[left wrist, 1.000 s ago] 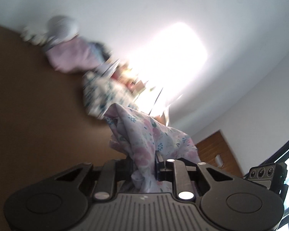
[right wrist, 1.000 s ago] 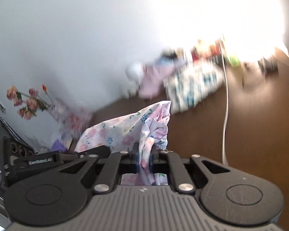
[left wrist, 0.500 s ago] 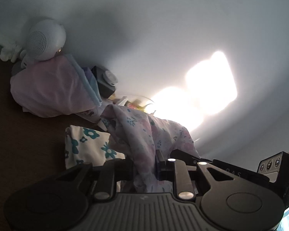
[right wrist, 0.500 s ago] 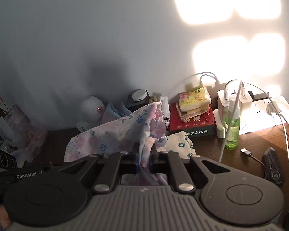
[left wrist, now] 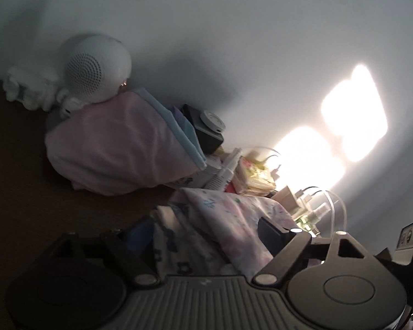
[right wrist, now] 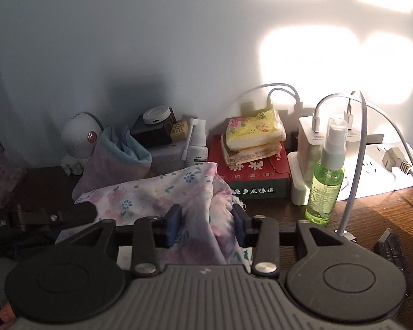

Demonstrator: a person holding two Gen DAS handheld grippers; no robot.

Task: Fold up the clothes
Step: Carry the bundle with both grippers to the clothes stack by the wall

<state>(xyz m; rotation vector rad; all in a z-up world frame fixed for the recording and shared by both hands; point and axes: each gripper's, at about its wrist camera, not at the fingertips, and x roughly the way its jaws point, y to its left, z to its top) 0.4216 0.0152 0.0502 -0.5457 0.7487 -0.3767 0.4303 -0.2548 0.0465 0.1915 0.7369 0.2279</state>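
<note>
Dark table (right wrist: 377, 211) against a sunlit wall: both the left hand-held gripper (left wrist: 203, 236) and right hand-held gripper (right wrist: 208, 221), jaws just opened, released the floral garment (right wrist: 151, 195) lying between them; next, withdraw clear.

Both rigs are looking identical: the left gripper (left wrist: 198, 236) and right gripper (right wrist: 208, 221) are sporting ribbed grey bodies, black linkage arms, silver screws, blue pads.

Floral garment (right wrist: 162, 195) lies before red box (right wrist: 250, 176), left of spray bottle (right wrist: 326, 176).
</note>
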